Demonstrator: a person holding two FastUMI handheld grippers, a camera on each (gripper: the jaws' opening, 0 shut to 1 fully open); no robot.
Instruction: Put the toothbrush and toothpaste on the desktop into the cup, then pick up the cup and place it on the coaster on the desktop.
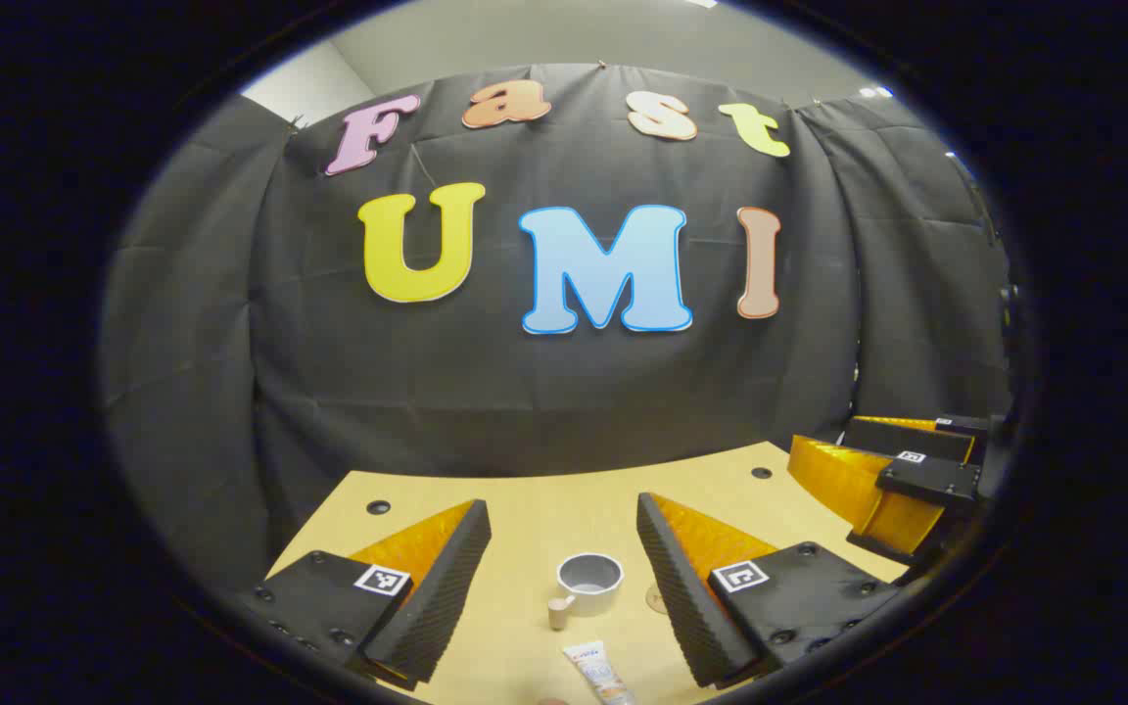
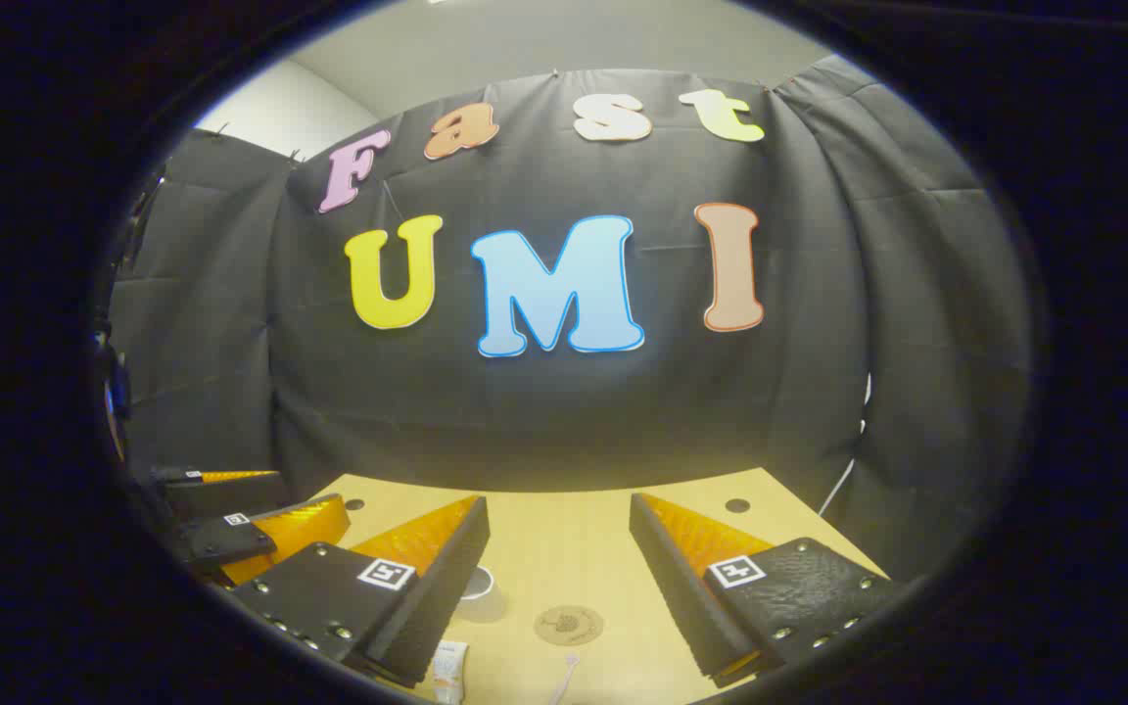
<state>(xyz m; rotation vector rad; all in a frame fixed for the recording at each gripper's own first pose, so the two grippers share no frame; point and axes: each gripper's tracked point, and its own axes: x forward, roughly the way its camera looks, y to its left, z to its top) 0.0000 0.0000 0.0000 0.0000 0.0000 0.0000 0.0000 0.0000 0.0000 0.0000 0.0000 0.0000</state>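
Left gripper view looks down past its own spread fingers, which hold nothing, and the cup stands upright on the desk between them, a little nearer the right-hand finger. The cup's mouth faces up and looks empty; a short handle sticks out toward the camera. Just below the cup, closer to the base of the fingers, lies the toothpaste, flat on the desk, apart from the cup.

In the right gripper view the right gripper also has its fingers spread and empty. The coaster lies flat between them. The cup's rim peeks out from behind the left-hand finger, and the toothpaste end shows under that same finger. A thin pale thing near the base, between the fingers, is probably the toothbrush, though too little shows to be sure.

Nothing seems to be in the cup yet, so the first pick is the step in hand. I would lower one gripper over the tube, straddle it across its narrow width, close on its middle, then tip it upright before dropping it in, keeping clear of the cup so it is not knocked over.
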